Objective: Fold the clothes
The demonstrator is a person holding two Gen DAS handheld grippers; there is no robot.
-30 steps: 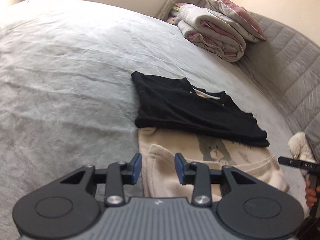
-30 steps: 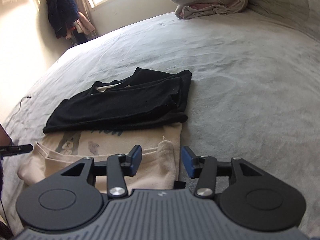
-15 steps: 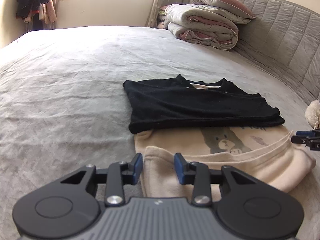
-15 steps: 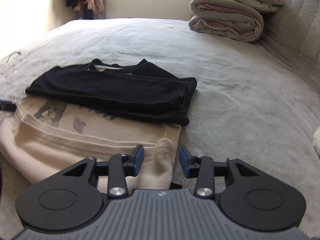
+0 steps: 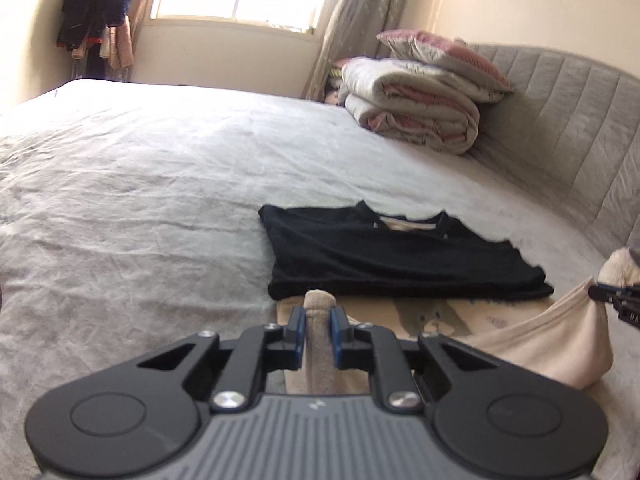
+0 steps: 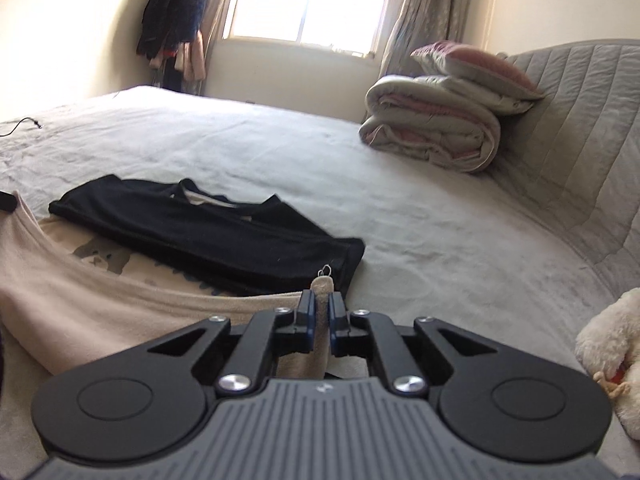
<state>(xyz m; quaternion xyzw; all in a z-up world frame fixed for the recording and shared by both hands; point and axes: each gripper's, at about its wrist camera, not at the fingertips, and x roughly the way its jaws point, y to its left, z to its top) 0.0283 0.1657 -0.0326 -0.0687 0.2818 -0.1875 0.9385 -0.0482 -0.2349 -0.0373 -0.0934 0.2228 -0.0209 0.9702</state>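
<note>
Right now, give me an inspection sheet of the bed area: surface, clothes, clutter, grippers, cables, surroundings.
Surface: grey bedspread, wrinkled.
Job's things: folded black T-shirt lying on the cream bear-print sweatshirt; the sweatshirt's near edge is lifted at both corners.
Clutter: rolled grey-and-pink quilt with a pillow on top; white plush toy at the bed's edge.
Grippers: left gripper shut on a cream corner; right gripper shut on the other corner; both jaws have just been closing.
Cables: thin black cable on the far bedspread.
Surroundings: bright window, curtains, dark clothes hanging, quilted grey headboard.
</note>
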